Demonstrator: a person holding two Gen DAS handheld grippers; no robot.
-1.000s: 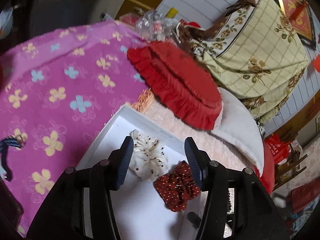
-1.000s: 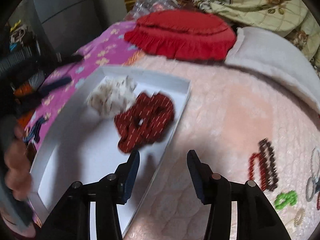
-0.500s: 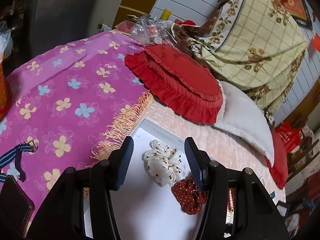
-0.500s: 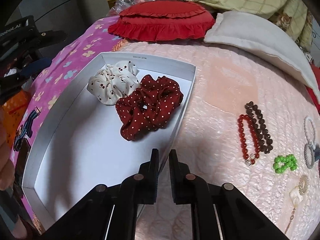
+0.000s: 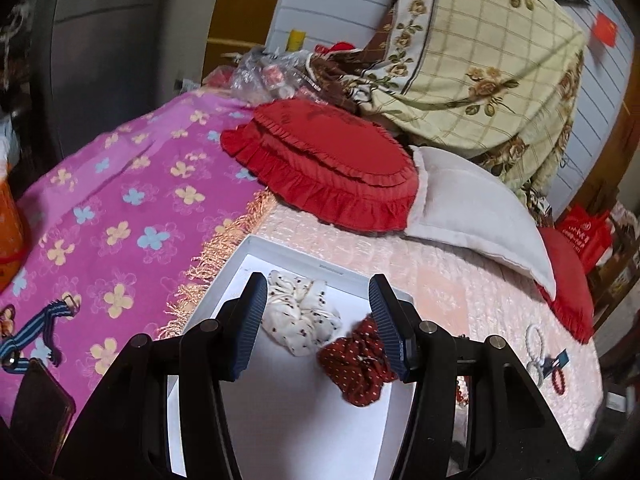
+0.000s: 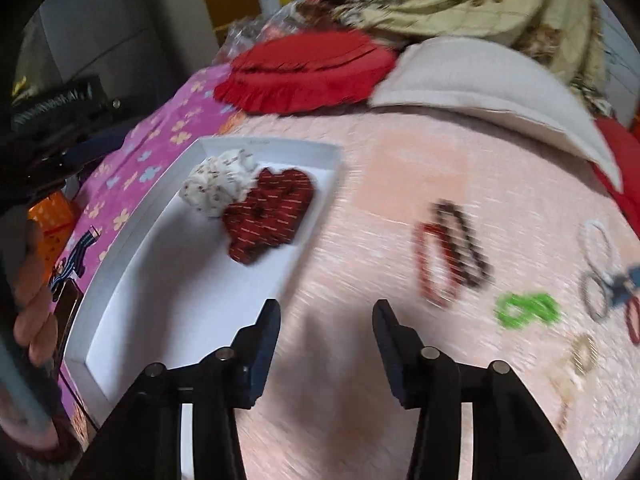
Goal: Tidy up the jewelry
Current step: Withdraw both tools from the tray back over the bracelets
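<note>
Scrunchies, white [image 6: 218, 188] & red [image 6: 270, 212], are already laid in white box [image 6: 132, 236]; bracelets [image 6: 452, 248] judged next, w/ right gripper [image 6: 326, 332] jaws opening, nothing between, left gripper [image 5: 318, 320] jaws spread, empty.

A shallow white rectangular cardboard tray [image 6: 120, 280] lies on the pale pink quilted bed cover [image 6: 360, 360]. At its far end sit a cream fabric scrunchie with dark dots [image 6: 218, 186] and a dark red fabric scrunchie with white dots [image 6: 270, 212], touching each other. On the cover beside the tray lie a red bead bracelet [image 6: 434, 268] and a dark brown bead bracelet [image 6: 466, 244], side by side, a bright green bead piece [image 6: 528, 310] nearer, and white and grey rings [image 6: 596, 256] further right, blurred.
</note>
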